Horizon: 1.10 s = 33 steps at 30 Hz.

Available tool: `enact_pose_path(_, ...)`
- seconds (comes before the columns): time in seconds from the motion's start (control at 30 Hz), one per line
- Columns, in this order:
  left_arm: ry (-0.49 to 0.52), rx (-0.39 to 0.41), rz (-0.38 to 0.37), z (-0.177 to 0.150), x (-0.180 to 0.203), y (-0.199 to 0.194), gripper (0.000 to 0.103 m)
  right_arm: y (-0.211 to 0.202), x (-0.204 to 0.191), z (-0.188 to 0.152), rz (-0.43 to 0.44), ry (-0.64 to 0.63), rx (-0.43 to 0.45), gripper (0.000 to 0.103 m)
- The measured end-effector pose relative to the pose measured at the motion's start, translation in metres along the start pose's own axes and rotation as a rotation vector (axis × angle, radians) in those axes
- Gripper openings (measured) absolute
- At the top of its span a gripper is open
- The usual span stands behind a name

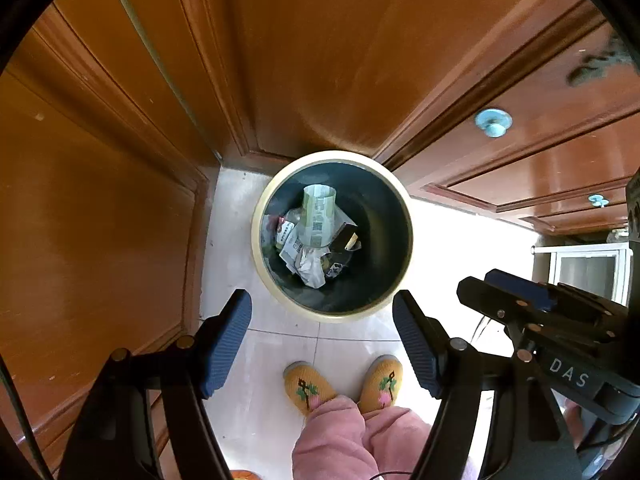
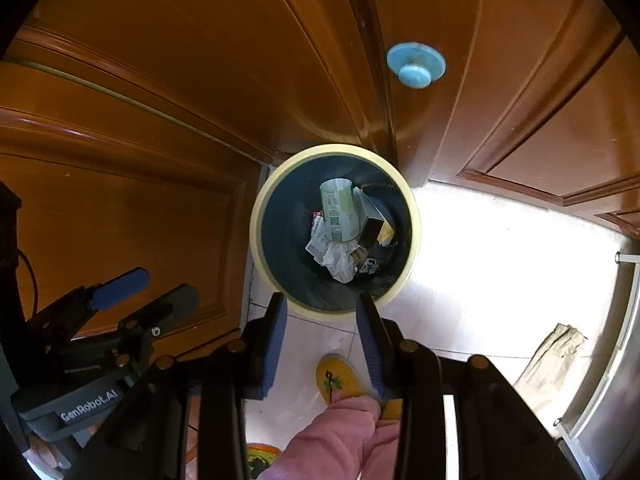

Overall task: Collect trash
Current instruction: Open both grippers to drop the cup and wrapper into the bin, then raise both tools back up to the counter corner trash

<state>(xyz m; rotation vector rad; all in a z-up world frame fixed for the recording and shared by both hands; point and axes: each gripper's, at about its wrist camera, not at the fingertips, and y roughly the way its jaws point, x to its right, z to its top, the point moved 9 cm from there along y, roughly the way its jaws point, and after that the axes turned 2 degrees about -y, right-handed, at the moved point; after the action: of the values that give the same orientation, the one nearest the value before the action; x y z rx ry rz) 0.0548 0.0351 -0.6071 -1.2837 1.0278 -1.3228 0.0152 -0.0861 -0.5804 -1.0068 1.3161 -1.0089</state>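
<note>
Surroundings: brown wooden cabinet doors [image 1: 328, 60] rise behind and to both sides of the bin, forming a corner; a pale blue round knob [image 2: 416, 65] sits on one door, well above the bin.
Person: yellow embroidered slippers [image 1: 308, 386] and pink trouser legs [image 1: 340, 436] stand on the floor just in front of the bin.
In the way: nothing lies between either claw and the bin's mouth.
Floor: pale glossy tiles [image 1: 280, 364], very bright with glare on the right side; a crumpled brown paper bag [image 2: 548, 356] lies on them well right of the bin.
Bin: a round trash bin [image 1: 256, 232] with a cream rim and dark inside stands on the floor in the cabinet corner.
Contents: a pale green printed paper cup [image 1: 318, 216] lies on top, over crumpled white paper [image 1: 310, 268], printed wrappers and a dark small box [image 2: 370, 234].
Left gripper [image 1: 322, 344]: above the bin, jaws spread wide, nothing between them.
Right gripper [image 2: 322, 344]: above the bin's near rim, jaws partly apart, nothing pinched.
</note>
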Motion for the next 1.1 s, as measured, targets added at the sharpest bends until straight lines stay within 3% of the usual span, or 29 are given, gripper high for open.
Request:
enact_pose_path(0.3,0.021,0.051,0.014,-0.002,0.015,-0.081,0.071,-0.073,-0.015,-0.008,0.006,0.019,0.052,0.036)
enact_pose_path(0.6,0.03,0.122,-0.008,-0.005,0.046,-0.186,0.071,-0.163,-0.032,-0.02,0.017,0.029,0.104,0.036)
enact_pose_path(1.1,0.053,0.235,0.002,-0.005,0.078,-0.321,0.071,-0.288,-0.066,-0.032,0.051,-0.072,0.192,0.036)
